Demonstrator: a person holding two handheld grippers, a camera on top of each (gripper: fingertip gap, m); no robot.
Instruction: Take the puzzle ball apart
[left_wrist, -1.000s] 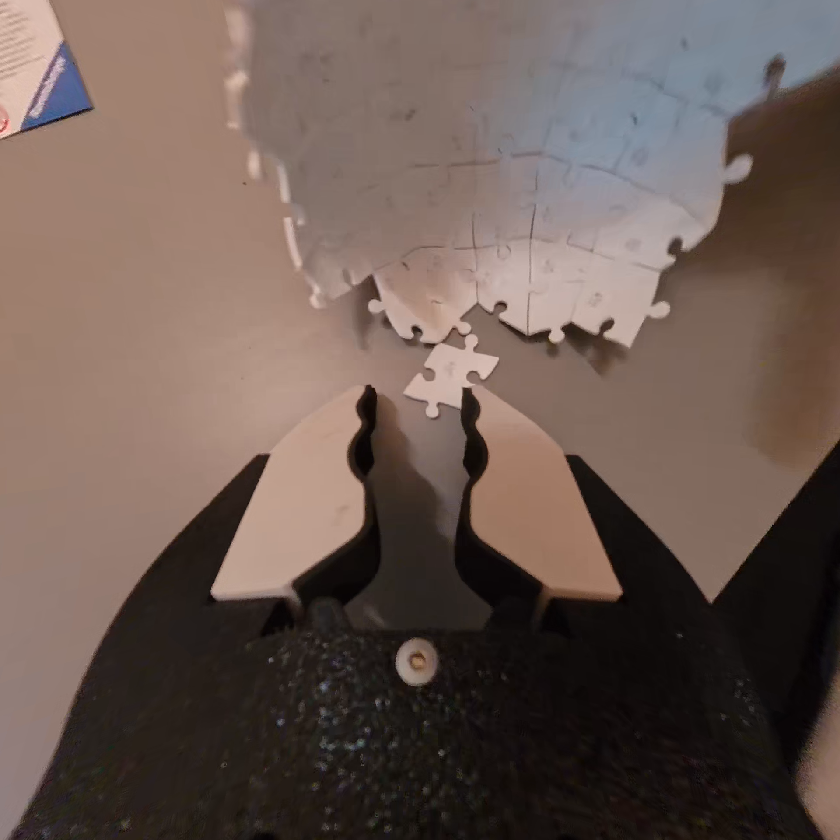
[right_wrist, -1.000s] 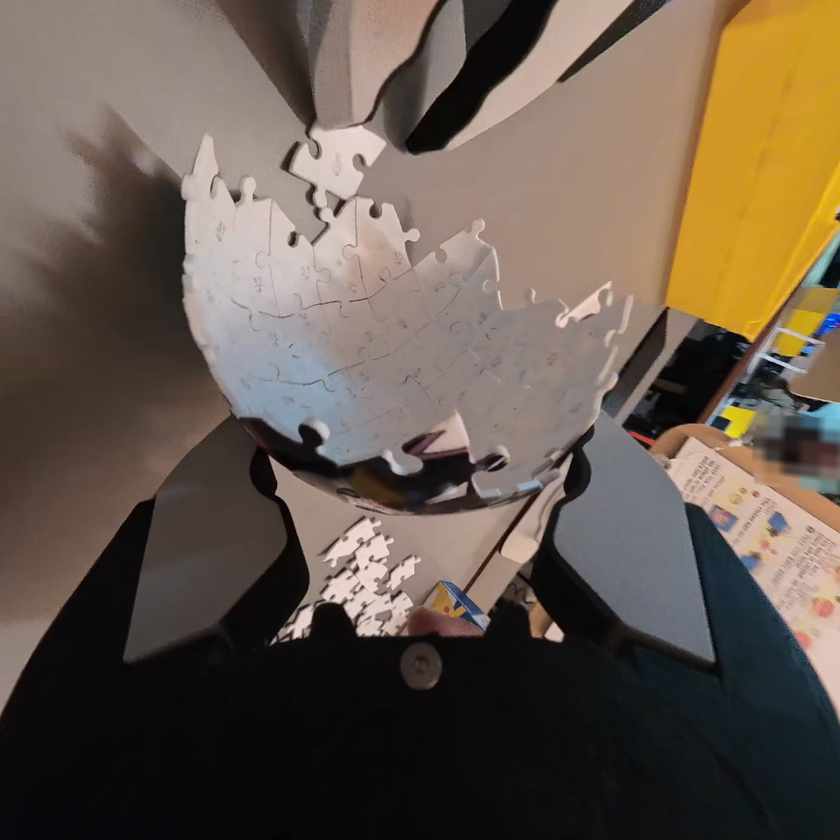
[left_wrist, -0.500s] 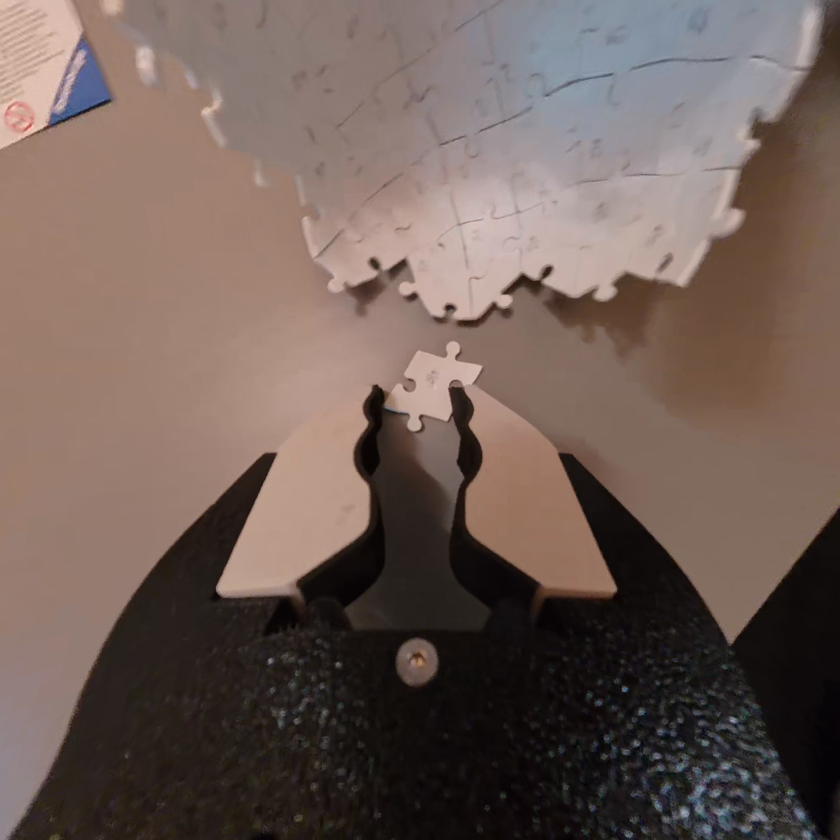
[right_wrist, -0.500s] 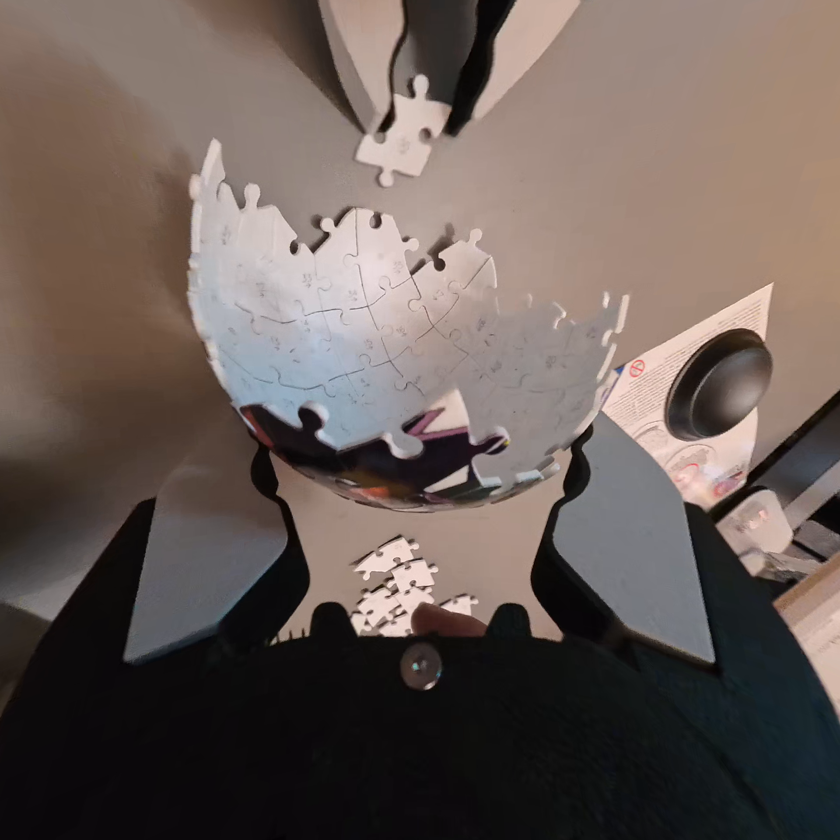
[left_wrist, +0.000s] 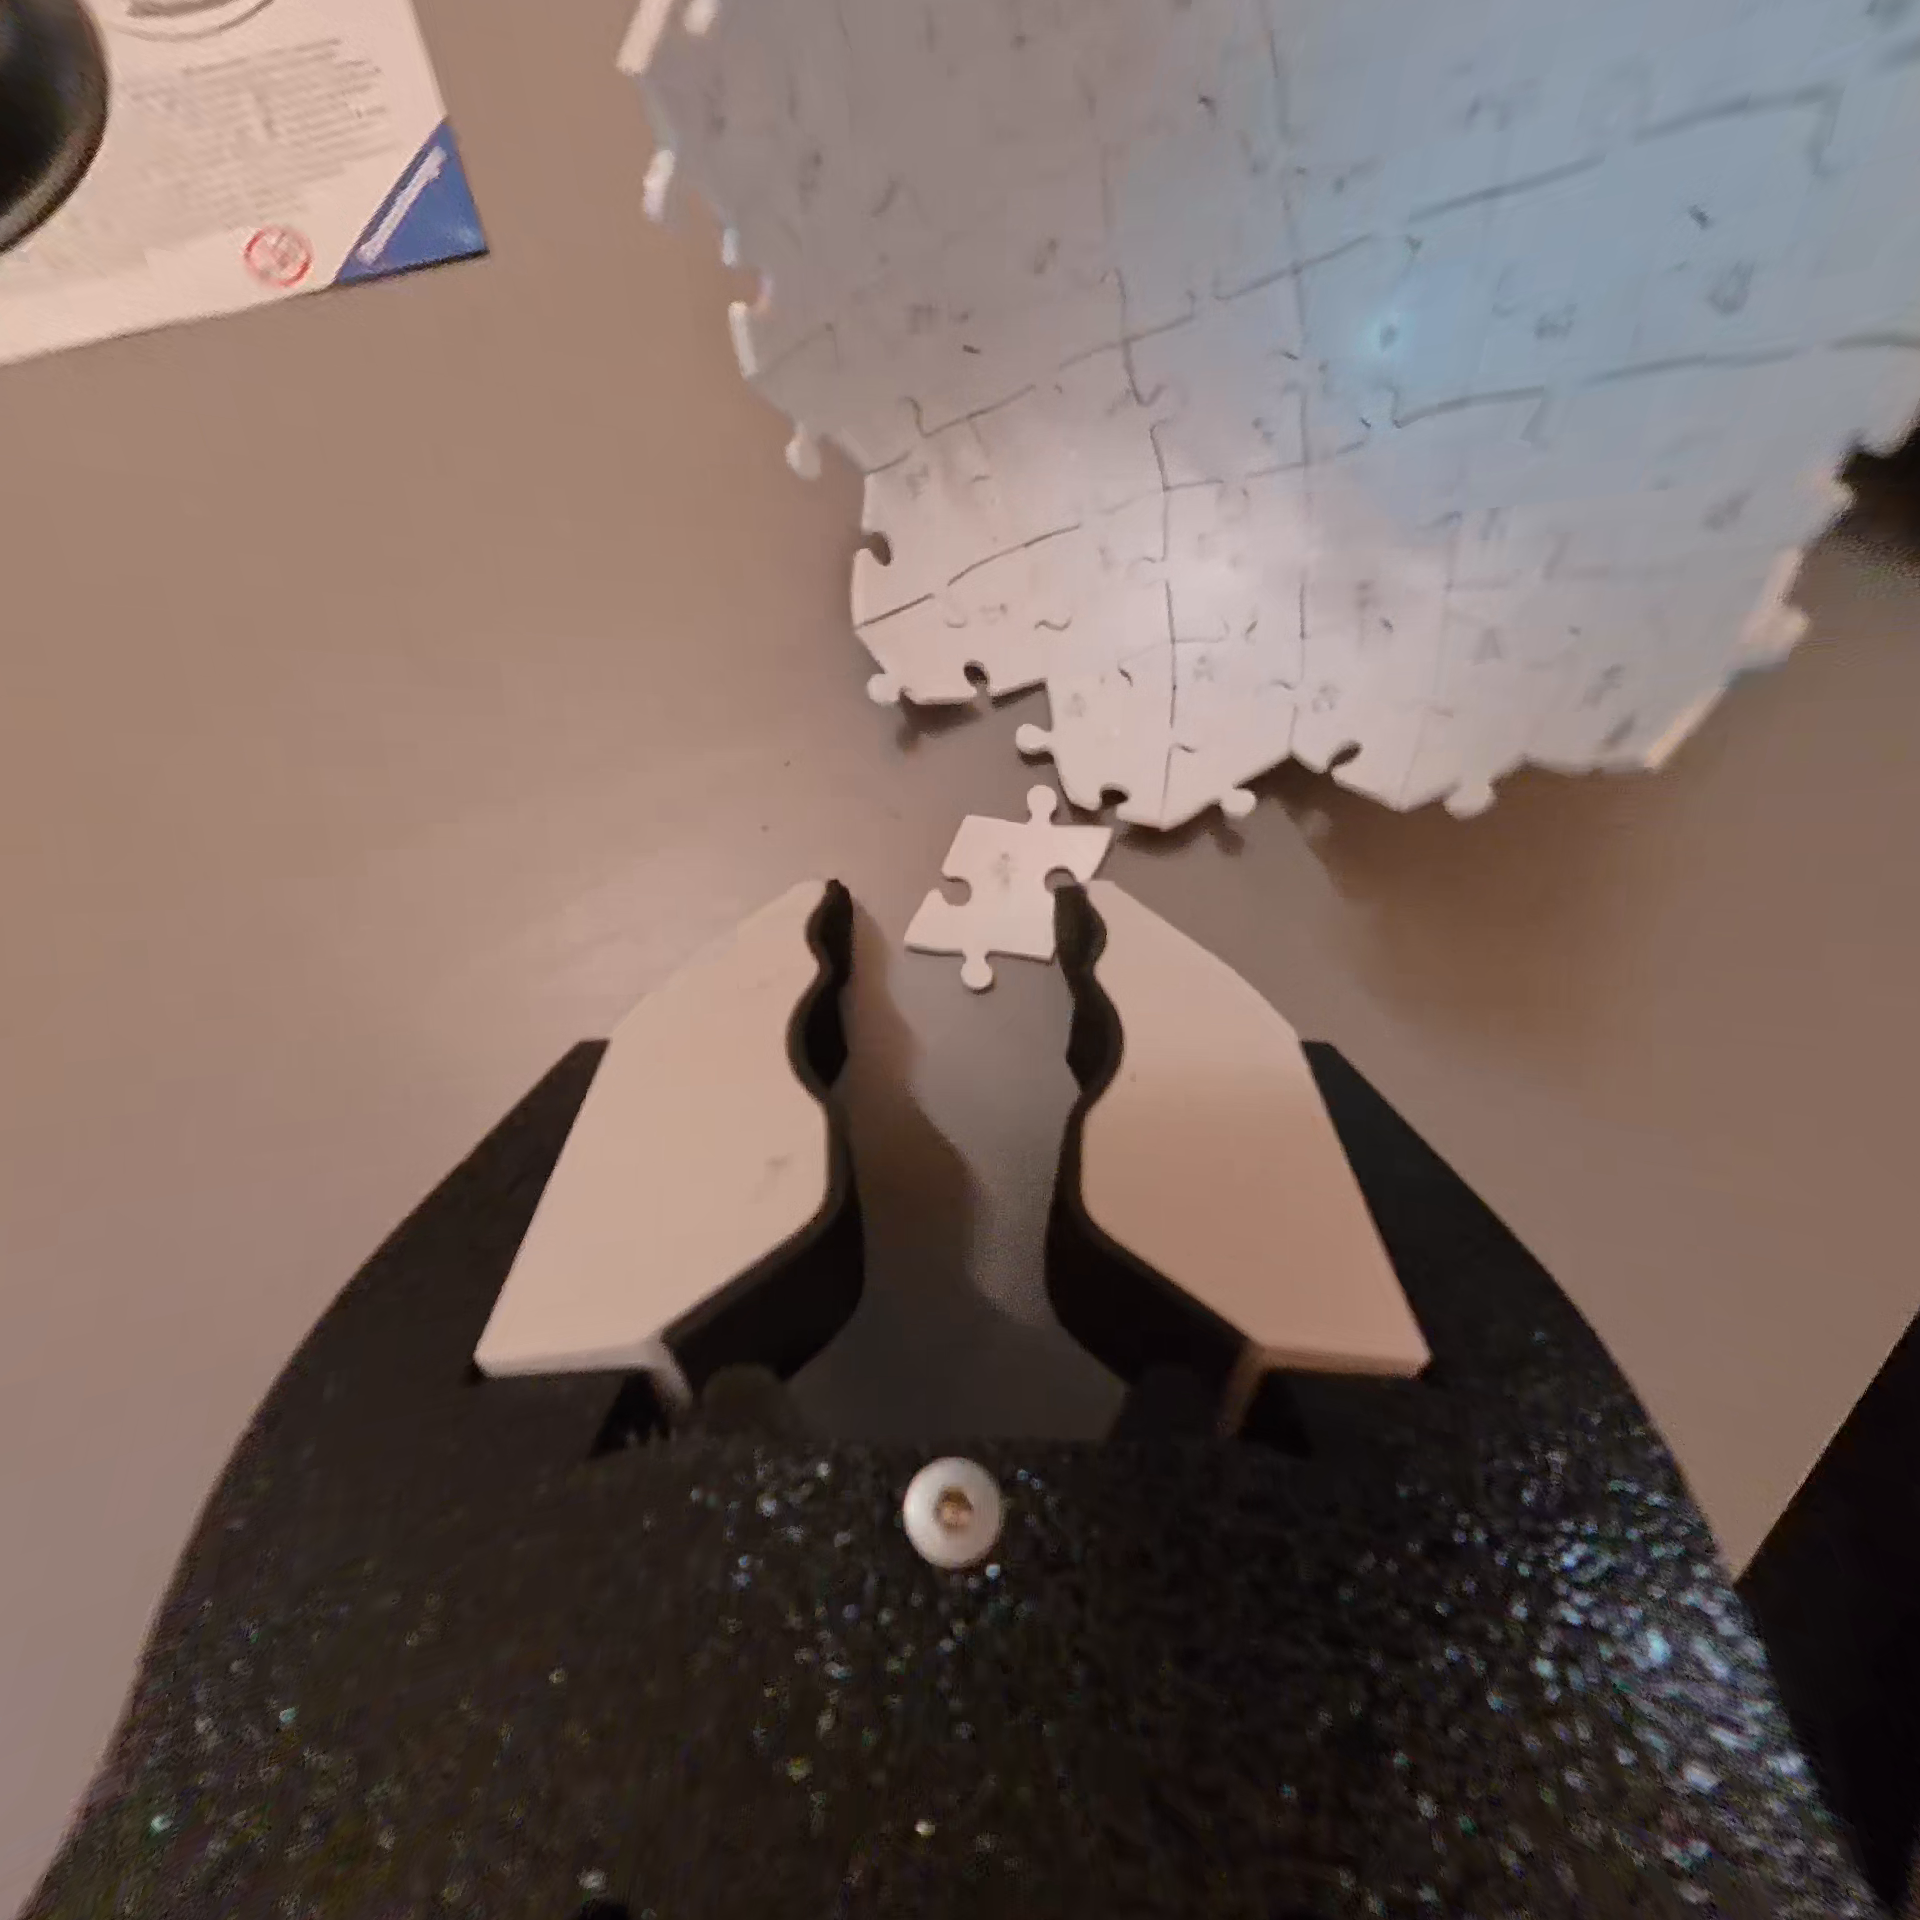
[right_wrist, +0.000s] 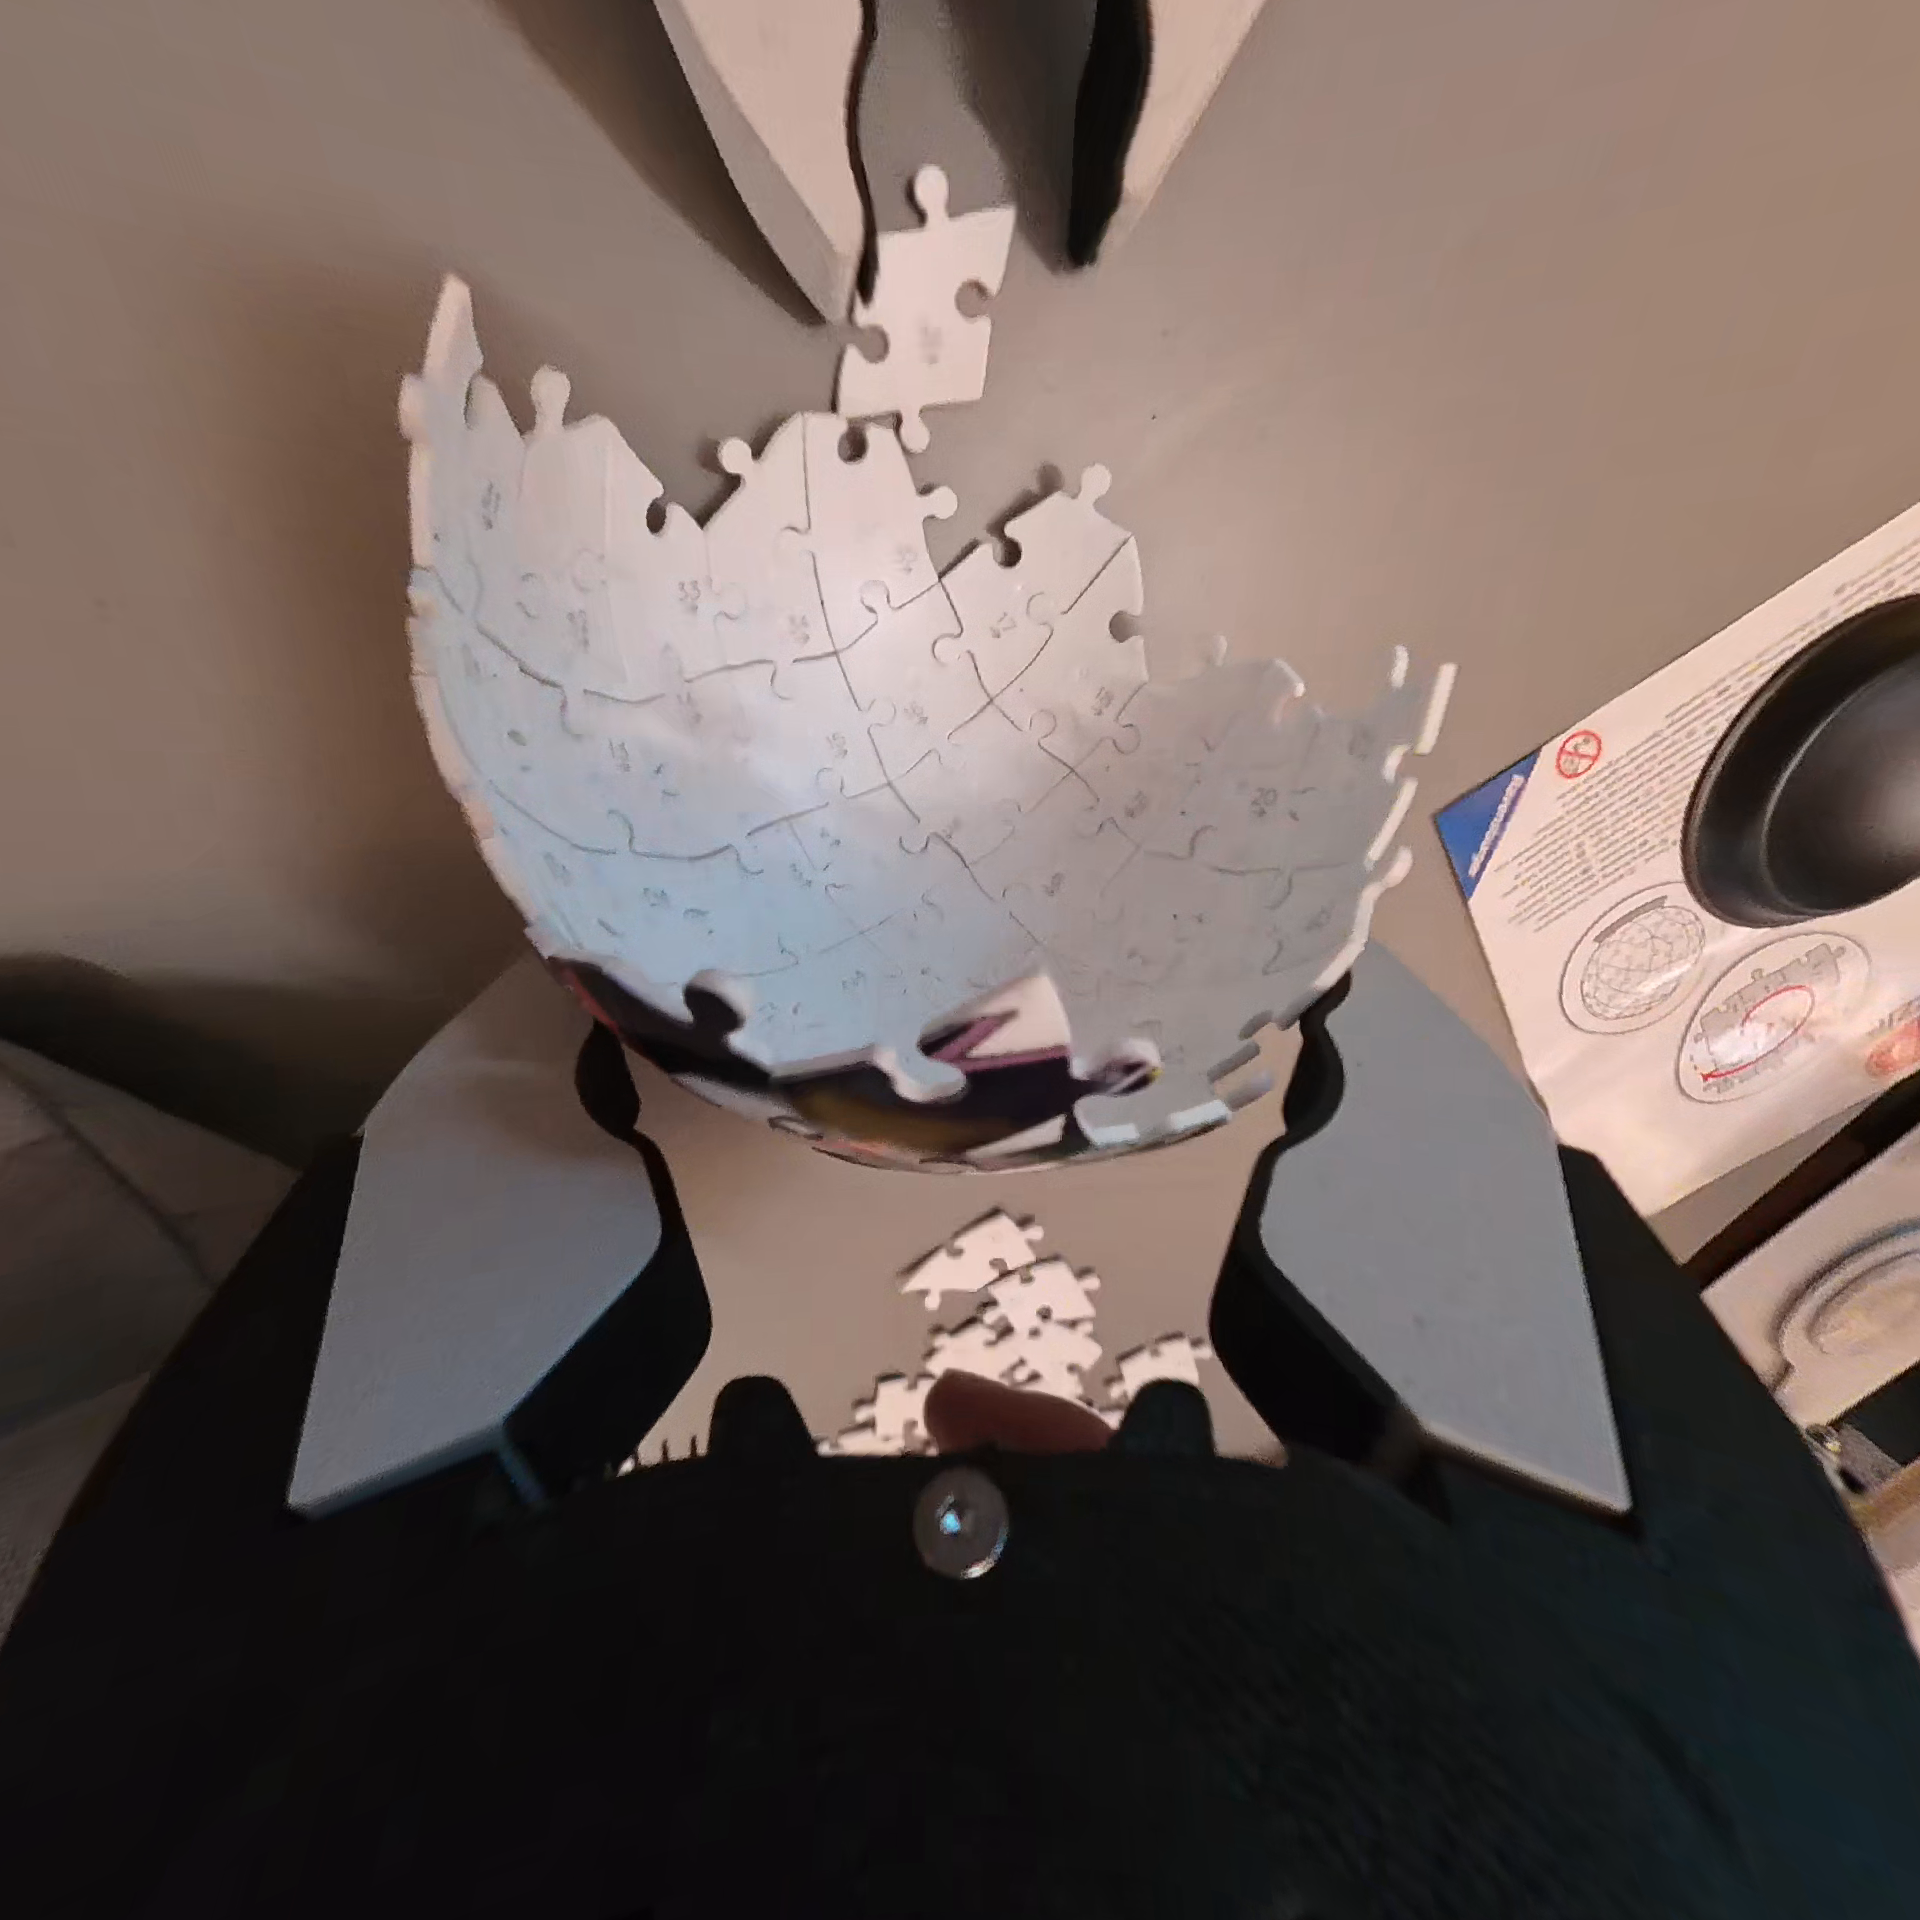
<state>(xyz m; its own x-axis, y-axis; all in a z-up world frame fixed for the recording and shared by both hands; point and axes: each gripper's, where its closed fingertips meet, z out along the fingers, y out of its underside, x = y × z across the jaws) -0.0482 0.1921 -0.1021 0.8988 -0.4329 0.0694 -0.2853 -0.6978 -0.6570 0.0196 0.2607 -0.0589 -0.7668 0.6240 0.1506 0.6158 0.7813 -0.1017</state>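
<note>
The table (left_wrist: 364, 727) is a plain grey-brown surface filling most of both views. Above it the ball (right_wrist: 883, 790), now a half shell with a jagged rim of tabs and notches, sits cradled between the fingers of the right gripper (right_wrist: 940, 1049), white inside facing the camera and a strip of its coloured outer face showing at the bottom edge; the jaws stand wide and press its two sides. In the left wrist view the same shell (left_wrist: 1351, 416) fills the upper right. The left gripper (left_wrist: 951, 904) is partly open, with a clear gap between its fingers; a single white piece (left_wrist: 1003, 894) lies just at its tips, touching the right fingertip, and whether it is gripped or merely resting there cannot be told. An instruction sheet (right_wrist: 1662, 1039) lies at the right with a black stand (right_wrist: 1829, 769) on it. Loose pieces (right_wrist: 1018, 1320) are heaped on the table under the shell.
</note>
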